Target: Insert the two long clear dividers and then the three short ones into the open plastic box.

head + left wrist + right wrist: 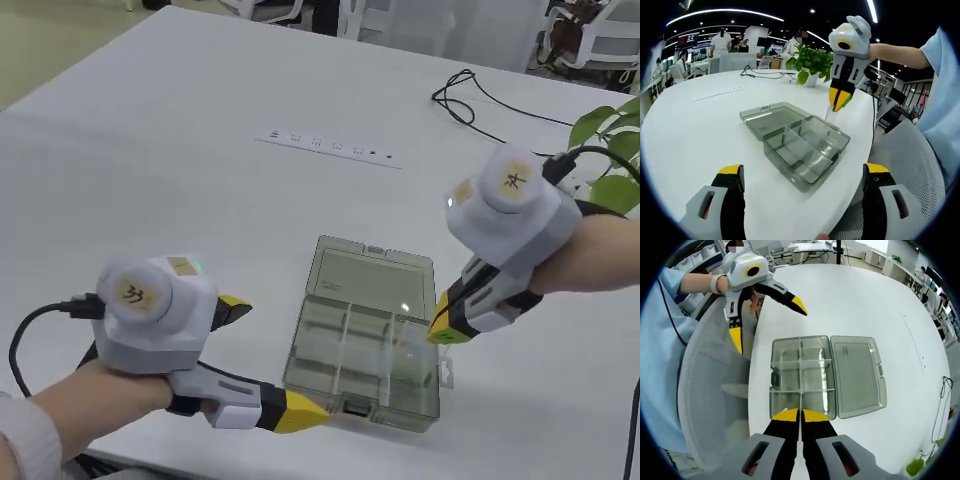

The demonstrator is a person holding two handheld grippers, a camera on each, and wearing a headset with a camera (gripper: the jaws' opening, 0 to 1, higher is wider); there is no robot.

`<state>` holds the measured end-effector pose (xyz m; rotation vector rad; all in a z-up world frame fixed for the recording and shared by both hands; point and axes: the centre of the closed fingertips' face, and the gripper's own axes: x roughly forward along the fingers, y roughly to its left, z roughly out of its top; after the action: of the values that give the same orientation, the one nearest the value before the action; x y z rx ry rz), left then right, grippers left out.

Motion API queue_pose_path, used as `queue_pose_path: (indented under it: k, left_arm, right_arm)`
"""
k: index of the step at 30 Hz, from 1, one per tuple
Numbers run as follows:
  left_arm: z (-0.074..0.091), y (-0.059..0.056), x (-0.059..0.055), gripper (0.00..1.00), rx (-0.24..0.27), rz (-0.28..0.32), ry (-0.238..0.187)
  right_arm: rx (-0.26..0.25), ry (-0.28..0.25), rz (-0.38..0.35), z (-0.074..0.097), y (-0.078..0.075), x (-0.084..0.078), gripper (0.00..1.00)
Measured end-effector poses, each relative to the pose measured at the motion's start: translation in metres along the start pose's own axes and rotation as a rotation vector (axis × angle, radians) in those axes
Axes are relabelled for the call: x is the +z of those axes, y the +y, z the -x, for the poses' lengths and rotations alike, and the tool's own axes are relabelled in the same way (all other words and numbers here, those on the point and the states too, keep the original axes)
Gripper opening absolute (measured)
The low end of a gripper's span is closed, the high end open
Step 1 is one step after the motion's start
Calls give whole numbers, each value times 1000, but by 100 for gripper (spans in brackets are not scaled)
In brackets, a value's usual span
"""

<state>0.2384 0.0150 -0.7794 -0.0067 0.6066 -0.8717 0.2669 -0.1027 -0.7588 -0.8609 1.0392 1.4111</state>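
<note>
While the left tongs (272, 358) hang wide apart over the near edge of the white counter (150, 150), the open see-through grey plastic box (310, 385) sits just beside them, with clear walls (345, 335) standing inside. Over its right end, the right tongs (445, 328) are pinched tight on a thin clear plastic divider (800, 402). The flat lid (372, 275) lies open behind.

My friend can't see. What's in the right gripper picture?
The right gripper, its yellow-tipped jaws shut, pinches a thin clear divider at the edge of the open plastic box on a white table. The left gripper hangs open beyond the box.
</note>
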Motion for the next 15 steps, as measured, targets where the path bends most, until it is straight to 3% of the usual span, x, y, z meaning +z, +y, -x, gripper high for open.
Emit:
queue_pose_path:
  k: [15]
  left_arm:
    - [-1, -2, -3, 99, -7, 17, -4]
  right_arm:
    - [-7, 63, 79, -10, 2, -7, 2]
